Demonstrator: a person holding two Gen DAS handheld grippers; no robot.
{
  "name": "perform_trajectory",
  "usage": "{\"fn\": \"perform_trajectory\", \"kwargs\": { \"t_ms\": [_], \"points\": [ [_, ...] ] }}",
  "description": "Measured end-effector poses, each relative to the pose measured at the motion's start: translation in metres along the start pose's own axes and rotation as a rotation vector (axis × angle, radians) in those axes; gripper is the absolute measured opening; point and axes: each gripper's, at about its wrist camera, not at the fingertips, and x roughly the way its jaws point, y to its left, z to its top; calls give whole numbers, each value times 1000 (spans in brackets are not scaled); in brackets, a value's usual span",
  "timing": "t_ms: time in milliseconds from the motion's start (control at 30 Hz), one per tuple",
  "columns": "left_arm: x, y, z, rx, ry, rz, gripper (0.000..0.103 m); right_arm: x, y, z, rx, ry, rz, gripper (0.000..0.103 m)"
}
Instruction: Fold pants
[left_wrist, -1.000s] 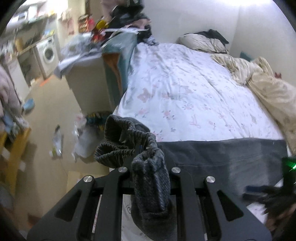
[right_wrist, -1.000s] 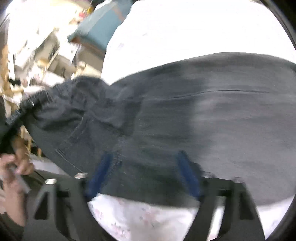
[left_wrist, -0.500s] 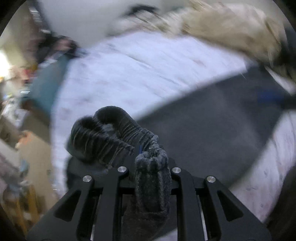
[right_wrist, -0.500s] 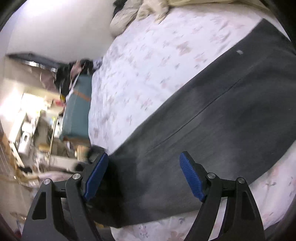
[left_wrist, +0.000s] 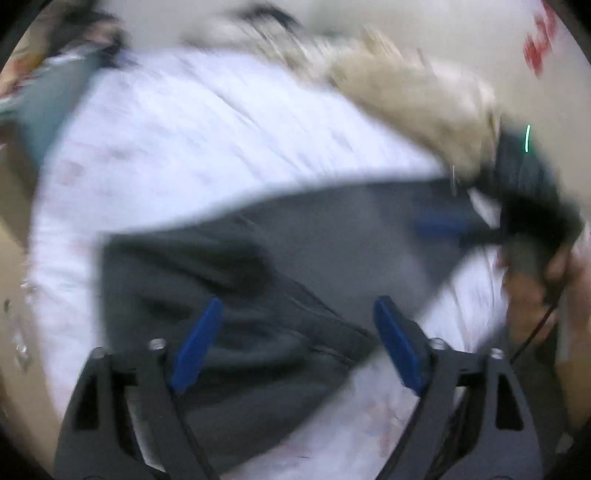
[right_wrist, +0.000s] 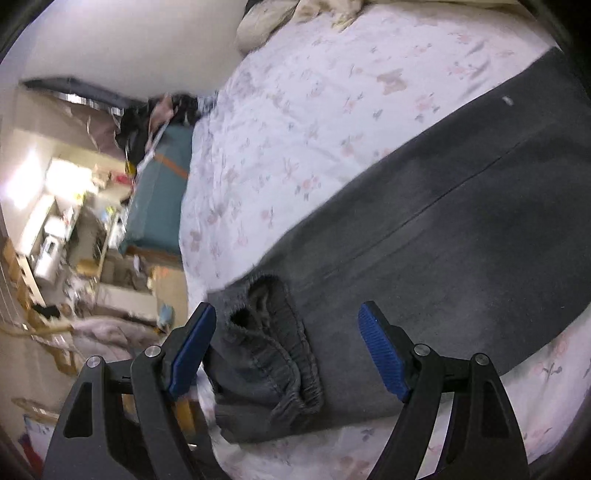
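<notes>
Dark grey pants (right_wrist: 443, 236) lie spread across the floral bed sheet (right_wrist: 314, 110), both grippers hovering empty above them.

The left gripper (left_wrist: 295, 343) shows blue pads wide apart over the blurred cloth at lower centre; the right gripper (right_wrist: 286, 347) has jaws spread too, the bunched elastic waistband (right_wrist: 273, 354) between them at lower centre. A beige quilt (left_wrist: 417, 99) sits upper right.

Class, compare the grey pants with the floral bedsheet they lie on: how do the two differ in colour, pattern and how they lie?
The pants are dark grey; the bedsheet is white.
The pants are plain, with one long seam; the bedsheet carries small pink flowers.
The pants bunch at the elastic waistband near the bed's edge; the bedsheet lies smooth.
Both are soft fabric, spread mostly flat.
</notes>
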Motion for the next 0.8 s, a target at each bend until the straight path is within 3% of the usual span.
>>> {"fn": "perform_trajectory", "kwargs": {
  "t_ms": [67,100,133,200,333,433,467,533,600,633,667,733,800],
  "points": [
    [-20,38,-4,-94,-52,202,98,16,2,-8,-11,61,-9,82],
    [-20,57,-9,-149,-35,313,98,26,3,-12,-9,94,-7,82],
    [-16,72,-17,-195,9,382,98,39,4,-18,-11,134,-12,82],
    [3,85,-39,-235,129,445,98,61,7,-29,-38,203,-50,82],
    [50,94,-82,-278,354,458,97,107,4,-59,-97,350,-159,80],
    [68,99,-102,-324,410,438,97,122,9,-79,-160,389,-192,21],
    [66,99,-101,-334,402,434,96,117,16,-81,-190,369,-178,17],
    [57,96,-96,-334,364,436,96,98,34,-83,-258,320,-139,17],
    [44,90,-92,-330,321,445,96,88,30,-84,-217,307,-122,17],
    [42,89,-90,-338,313,438,96,88,21,-87,-178,322,-128,20],
    [43,87,-89,-345,320,427,96,95,12,-91,-164,352,-168,32],
    [44,88,-89,-356,329,429,96,108,6,-96,-180,395,-252,42],
    [40,92,-87,-369,321,438,96,103,19,-88,-244,379,-288,50]
  ]
}}
